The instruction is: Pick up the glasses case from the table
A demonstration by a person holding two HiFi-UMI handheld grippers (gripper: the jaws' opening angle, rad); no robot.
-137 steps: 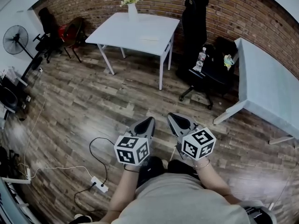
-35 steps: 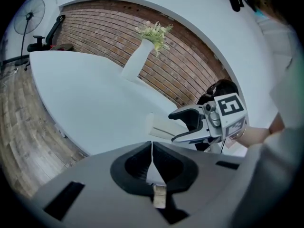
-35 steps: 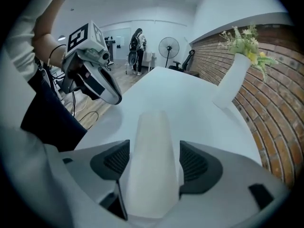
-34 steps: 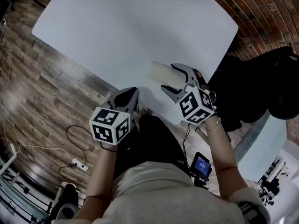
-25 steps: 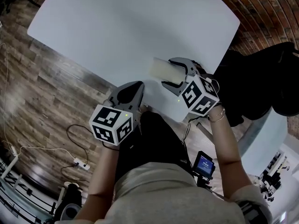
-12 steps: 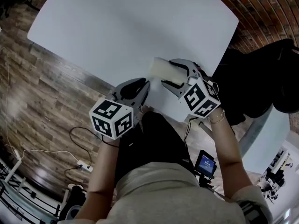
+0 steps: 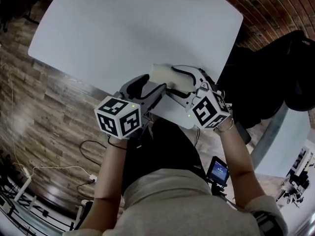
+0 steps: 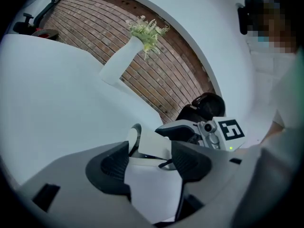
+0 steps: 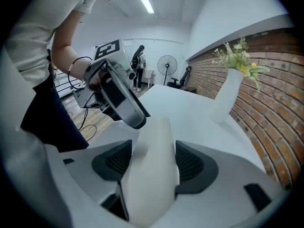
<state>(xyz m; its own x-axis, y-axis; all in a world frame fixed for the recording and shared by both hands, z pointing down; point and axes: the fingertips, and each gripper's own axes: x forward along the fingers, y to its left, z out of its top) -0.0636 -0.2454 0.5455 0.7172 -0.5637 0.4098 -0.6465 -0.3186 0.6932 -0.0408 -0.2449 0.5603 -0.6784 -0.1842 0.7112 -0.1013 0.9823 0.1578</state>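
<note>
The glasses case (image 7: 161,75) is a white oblong near the front edge of the white table (image 7: 123,28). My right gripper (image 7: 171,78) is shut on it, and in the right gripper view both pads press its sides (image 9: 152,175). My left gripper (image 7: 153,82) comes in from the left with its jaws opening. In the left gripper view the near end of the case (image 8: 151,145) shows just beyond that gripper's spread fingertips, and neither pad touches it. The two grippers face each other across the case.
A white vase (image 8: 118,63) with flowers stands at the far side of the table. A black chair (image 7: 275,73) sits right of the table. Wooden floor (image 7: 39,107) with cables lies to the left. A small device with a lit screen (image 7: 218,171) hangs by the person's right hip.
The left gripper has moved forward and right to the case's end, and its jaws have sprung apart. The right gripper has gripped the case and raised it slightly.
</note>
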